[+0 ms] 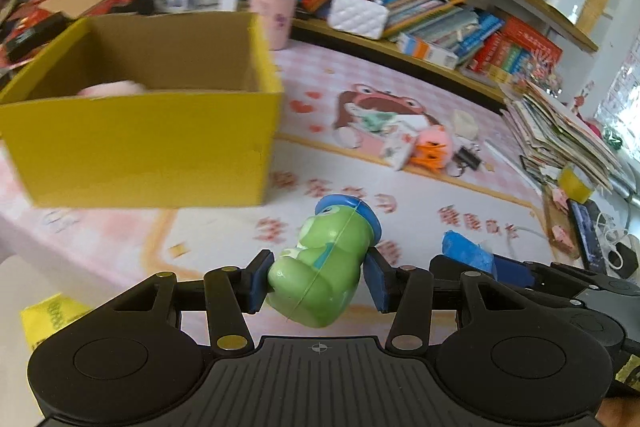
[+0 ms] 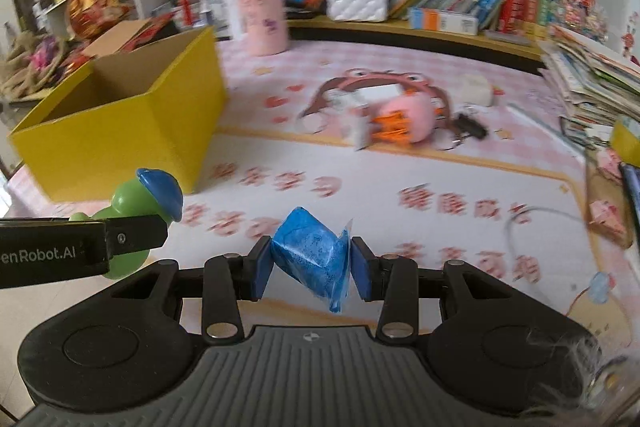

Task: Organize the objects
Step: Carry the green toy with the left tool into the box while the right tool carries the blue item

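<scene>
Both loads were up and nearing the yellow box (image 1: pixel 152 143): left gripper (image 1: pixel 316 283) pinched the green toy (image 1: pixel 320 267), right gripper (image 2: pixel 312 263) pinched the blue packet (image 2: pixel 312 255), more clutter (image 2: pixel 392 123) left behind.

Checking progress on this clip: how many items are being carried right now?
2. A green plastic frog figure with a blue cap in the left tool; a blue wrapped packet in the right tool.
</scene>
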Available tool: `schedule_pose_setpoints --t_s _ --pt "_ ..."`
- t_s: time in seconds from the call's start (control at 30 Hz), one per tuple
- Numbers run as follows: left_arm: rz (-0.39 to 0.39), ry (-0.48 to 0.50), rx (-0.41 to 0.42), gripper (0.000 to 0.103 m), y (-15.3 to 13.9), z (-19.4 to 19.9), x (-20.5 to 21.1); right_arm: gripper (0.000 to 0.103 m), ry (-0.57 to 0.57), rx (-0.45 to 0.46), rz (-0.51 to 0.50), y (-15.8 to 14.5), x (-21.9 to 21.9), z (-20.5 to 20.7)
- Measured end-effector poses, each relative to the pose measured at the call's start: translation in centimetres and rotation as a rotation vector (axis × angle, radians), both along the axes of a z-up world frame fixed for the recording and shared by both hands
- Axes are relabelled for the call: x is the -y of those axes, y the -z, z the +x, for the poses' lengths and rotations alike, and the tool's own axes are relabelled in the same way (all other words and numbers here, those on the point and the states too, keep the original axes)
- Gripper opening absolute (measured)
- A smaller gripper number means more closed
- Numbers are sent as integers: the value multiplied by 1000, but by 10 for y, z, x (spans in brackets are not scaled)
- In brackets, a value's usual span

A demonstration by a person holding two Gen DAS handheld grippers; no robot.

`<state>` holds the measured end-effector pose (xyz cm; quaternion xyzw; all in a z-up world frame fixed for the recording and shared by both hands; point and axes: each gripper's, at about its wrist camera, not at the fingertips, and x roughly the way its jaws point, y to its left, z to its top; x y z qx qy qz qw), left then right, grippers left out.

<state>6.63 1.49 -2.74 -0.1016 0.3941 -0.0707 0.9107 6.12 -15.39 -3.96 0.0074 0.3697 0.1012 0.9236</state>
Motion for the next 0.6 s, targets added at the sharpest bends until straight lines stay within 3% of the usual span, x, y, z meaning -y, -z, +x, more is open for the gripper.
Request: schedule_pose_setpoints --t_s 0.6 --pt "14 -136 47 47 -15 -79 -130 39 -133 39 28 -6 -136 -62"
